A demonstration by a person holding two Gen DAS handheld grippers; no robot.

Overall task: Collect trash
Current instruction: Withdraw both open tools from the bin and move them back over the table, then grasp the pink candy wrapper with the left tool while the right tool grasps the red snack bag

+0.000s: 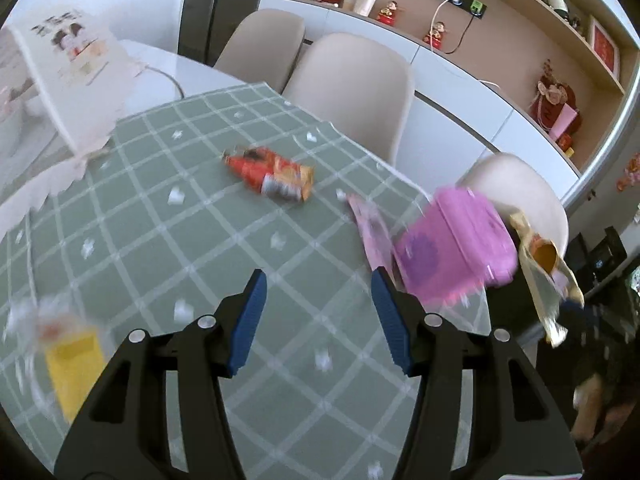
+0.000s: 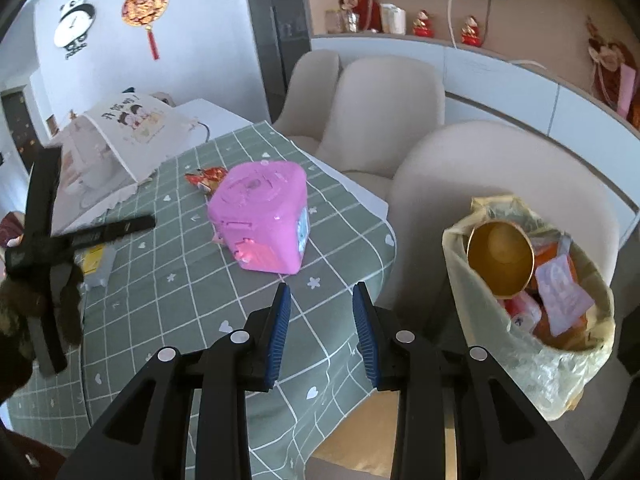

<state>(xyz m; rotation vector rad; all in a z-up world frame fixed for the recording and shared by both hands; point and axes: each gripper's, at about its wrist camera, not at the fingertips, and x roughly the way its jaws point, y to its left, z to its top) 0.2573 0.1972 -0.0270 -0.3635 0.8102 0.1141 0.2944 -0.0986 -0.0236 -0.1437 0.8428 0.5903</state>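
the bin (image 2: 532, 304) is sitting at the right of the right wrist view, off the table edge, lined with a pale bag and already holding a gold cup (image 2: 500, 256), some orange packets and a pink wrapper, so part of the job is looking done. the left gripper (image 1: 318, 308) is hanging over the green checked cloth (image 1: 160, 220) at the lower middle of its frame, jaws apart and nothing between them. the right gripper (image 2: 322, 330) is hanging over the table corner at the lower middle of its frame, likewise spread and empty.

trash is still lying out: a red packet (image 1: 272, 174) is resting in the middle of the left view, well clear of both grippers; a pink wrapper (image 1: 370, 226) is lying flat just beside the pink box (image 2: 262, 220); a yellow item (image 1: 74, 368), too blurred to name, is showing at the lower left. small white bits on the cloth may be print or scraps; i cannot tell. whether the pink box counts as trash is unclear. by my reading, several pickups are remaining.
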